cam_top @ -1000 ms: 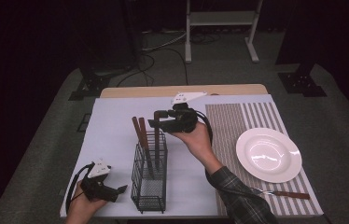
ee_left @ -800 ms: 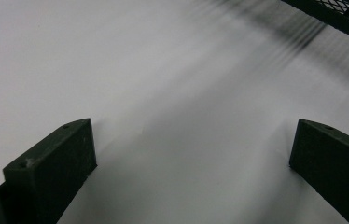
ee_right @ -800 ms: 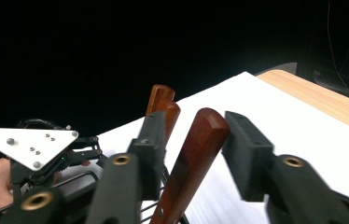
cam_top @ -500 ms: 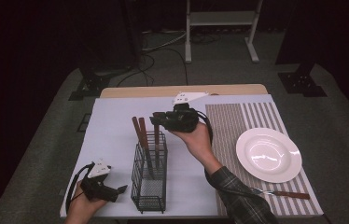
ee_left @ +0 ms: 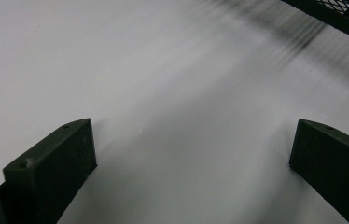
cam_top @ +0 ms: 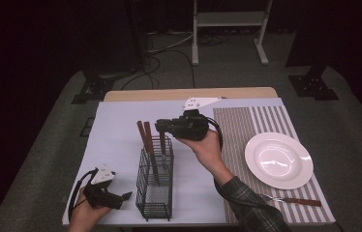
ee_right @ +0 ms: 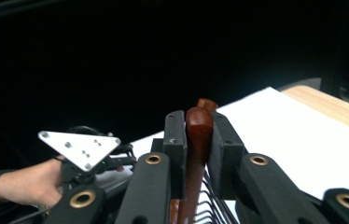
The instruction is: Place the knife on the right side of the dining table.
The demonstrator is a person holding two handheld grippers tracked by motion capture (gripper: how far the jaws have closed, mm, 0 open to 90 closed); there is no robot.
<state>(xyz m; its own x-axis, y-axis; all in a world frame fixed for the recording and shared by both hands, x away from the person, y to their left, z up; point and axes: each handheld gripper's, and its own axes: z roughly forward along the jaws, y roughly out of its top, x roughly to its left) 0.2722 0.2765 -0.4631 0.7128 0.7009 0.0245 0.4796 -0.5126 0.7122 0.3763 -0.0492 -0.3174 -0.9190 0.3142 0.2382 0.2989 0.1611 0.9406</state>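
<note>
**Operator:** Report the position of the utensil in hand.

**Inspector:** The wooden handle [ee_right: 198, 135] stands upright in the wire basket [cam_top: 155, 181], at the basket's 12 o'clock end. The right gripper [ee_right: 198, 133] pinches the top of that handle; the jaws have just been closing, and the pads now press on both of its sides. The lower part of the utensil sits inside the basket, so I cannot tell whether it is a knife, a fork or a spoon.

**Operator:** What else is in the basket?

**Inspector:** Two more wooden handles [cam_top: 144, 134] lean at 9 o'clock of the held one, tilted and close together.

**Operator:** State of the other tool?

**Inspector:** The left gripper [cam_top: 121, 197] rests on the white table cover [cam_top: 121, 125] at 8 o'clock of the basket. Its jaws stand spread with nothing between them.

**Operator:** Where would the utensil go?

**Inspector:** Judging by the layout, onto the striped mat [cam_top: 247, 125] at 3 o'clock of the basket. A white plate [cam_top: 279, 160] sits on it, and one utensil [cam_top: 295, 200] already lies at 6 o'clock of the plate.

**Operator:** Progress?

**Inspector:** One piece appears placed. The grip on the next piece is made; the lift out of the basket and the placement are not yet done. Two handles remain after it.
</note>
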